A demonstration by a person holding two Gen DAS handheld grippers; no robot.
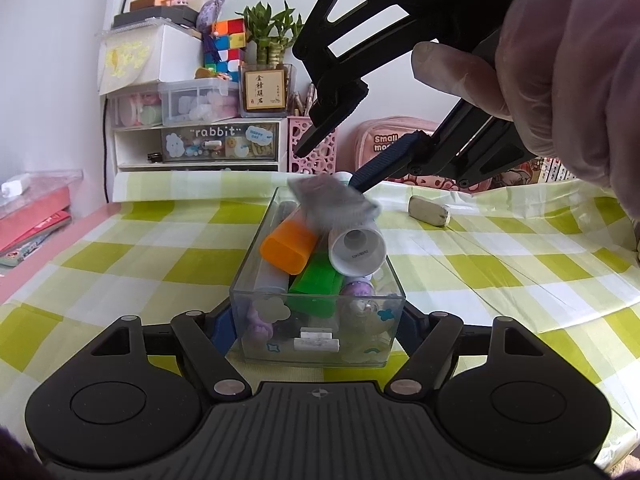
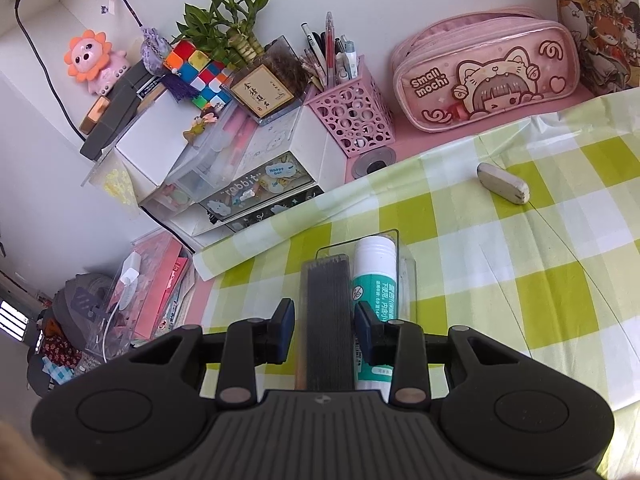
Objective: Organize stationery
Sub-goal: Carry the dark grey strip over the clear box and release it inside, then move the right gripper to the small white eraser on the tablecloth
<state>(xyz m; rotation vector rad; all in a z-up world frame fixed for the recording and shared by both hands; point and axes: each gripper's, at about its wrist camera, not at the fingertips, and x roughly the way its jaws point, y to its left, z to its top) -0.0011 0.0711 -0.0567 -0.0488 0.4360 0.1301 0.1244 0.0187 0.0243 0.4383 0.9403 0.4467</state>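
A clear plastic box (image 1: 248, 280) stands on the checked cloth, filled with an orange marker (image 1: 288, 246), a green one (image 1: 318, 280), a white glue stick (image 1: 356, 246) and small purple items. My left gripper (image 1: 316, 330) is shut on the box's near end. My right gripper (image 2: 324, 330) hovers above the box's far end, its fingers (image 2: 284, 330) open on either side of a flat grey case (image 2: 328, 320), which looks blurred in the left wrist view (image 1: 332, 200). The glue stick (image 2: 376, 276) lies beside the case.
A grey eraser (image 1: 429, 210) (image 2: 504, 182) lies on the cloth to the right. At the back stand a pink pen holder (image 2: 352, 120), a pink pencil case (image 2: 488, 76), white drawers (image 1: 196, 148) and a plant (image 2: 228, 28).
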